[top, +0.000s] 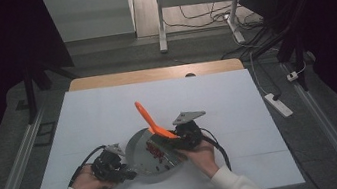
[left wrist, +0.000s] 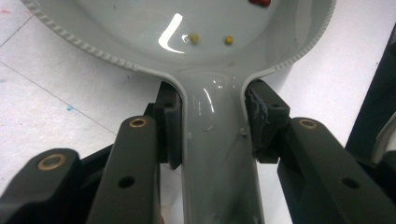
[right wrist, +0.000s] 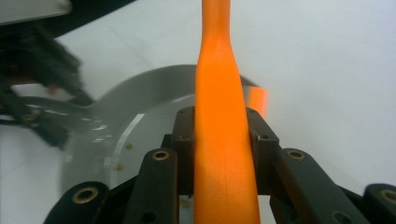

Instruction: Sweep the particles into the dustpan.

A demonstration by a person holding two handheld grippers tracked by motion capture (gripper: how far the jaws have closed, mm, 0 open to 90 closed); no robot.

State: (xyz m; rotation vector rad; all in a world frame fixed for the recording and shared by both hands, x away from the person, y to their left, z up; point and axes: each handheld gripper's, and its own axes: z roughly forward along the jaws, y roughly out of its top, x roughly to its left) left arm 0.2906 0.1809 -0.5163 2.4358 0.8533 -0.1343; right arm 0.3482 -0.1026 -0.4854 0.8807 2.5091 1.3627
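Left gripper (left wrist: 212,121) fingers clench pan handle (left wrist: 217,154); right gripper (right wrist: 222,135) fingers clench orange spatula (right wrist: 223,140). Risk: spatula pushes red bits (top: 155,152) over pan (top: 139,149) rim onto worktop (top: 94,115).

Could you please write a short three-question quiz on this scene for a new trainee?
1. True or false: the left gripper is shut on the handle of the grey pan.
2. What does the right gripper hold? A) a fork B) an orange utensil C) a cloth
3. Fill in: small red and yellow bits lie ____ the pan.

Key: 1 true; 2 B; 3 inside.
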